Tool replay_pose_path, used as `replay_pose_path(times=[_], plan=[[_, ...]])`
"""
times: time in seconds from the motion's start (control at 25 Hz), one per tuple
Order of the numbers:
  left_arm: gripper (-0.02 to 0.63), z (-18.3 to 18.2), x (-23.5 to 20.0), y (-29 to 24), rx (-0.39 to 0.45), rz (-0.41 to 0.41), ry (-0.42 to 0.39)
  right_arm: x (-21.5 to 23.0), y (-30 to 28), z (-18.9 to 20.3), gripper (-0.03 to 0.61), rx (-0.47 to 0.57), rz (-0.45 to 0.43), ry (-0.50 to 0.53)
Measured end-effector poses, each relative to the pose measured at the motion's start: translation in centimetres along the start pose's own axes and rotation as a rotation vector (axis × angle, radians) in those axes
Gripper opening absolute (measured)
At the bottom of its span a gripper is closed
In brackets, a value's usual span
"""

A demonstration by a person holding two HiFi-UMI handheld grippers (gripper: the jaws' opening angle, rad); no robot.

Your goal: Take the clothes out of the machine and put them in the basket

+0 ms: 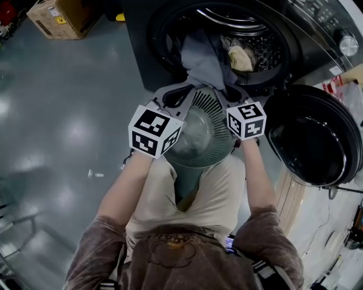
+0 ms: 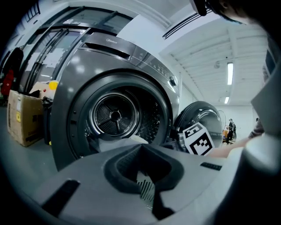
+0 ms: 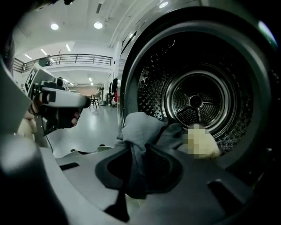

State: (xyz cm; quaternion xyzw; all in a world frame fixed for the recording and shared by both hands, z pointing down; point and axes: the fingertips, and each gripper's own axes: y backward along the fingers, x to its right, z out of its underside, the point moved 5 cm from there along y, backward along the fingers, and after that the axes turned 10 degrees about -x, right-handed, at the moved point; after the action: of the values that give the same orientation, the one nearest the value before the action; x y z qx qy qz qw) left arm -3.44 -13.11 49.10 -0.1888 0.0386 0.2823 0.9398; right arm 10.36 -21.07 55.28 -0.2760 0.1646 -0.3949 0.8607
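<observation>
A grey-blue garment (image 1: 201,56) hangs out of the washing machine's drum (image 1: 227,34) over its lip. My right gripper (image 3: 136,151) is shut on a fold of this garment (image 3: 140,127) just in front of the drum opening. A cream cloth (image 1: 241,56) lies further inside the drum. The grey slatted basket (image 1: 207,107) stands on the floor right below the opening, between my two hands. My left gripper (image 2: 141,149) hovers over the basket with its jaws together and nothing in them; basket slats (image 2: 145,186) show behind the pads. In the head view the right gripper (image 1: 226,90) and left gripper (image 1: 178,96) flank the hanging garment.
The machine's round door (image 1: 315,136) stands swung open at the right, close to my right arm. A cardboard box (image 1: 62,17) sits on the glossy grey floor to the left of the machine. White panels and cables lie at the far right (image 1: 340,238).
</observation>
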Motion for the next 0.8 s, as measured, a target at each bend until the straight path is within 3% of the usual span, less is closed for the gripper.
replay_pose_path(times=[0.28,0.8], plan=[[0.006,-0.2,0.2,-0.1,0.007,-0.007,0.002,-2.6,1.6,3.1,0.055,-0.023,-0.043,-0.040],[0.006,-0.4,0.4,-0.1,0.013,-0.002,0.006,-10.1,2.7,8.1,0.054,-0.143,-0.202,-0.044]])
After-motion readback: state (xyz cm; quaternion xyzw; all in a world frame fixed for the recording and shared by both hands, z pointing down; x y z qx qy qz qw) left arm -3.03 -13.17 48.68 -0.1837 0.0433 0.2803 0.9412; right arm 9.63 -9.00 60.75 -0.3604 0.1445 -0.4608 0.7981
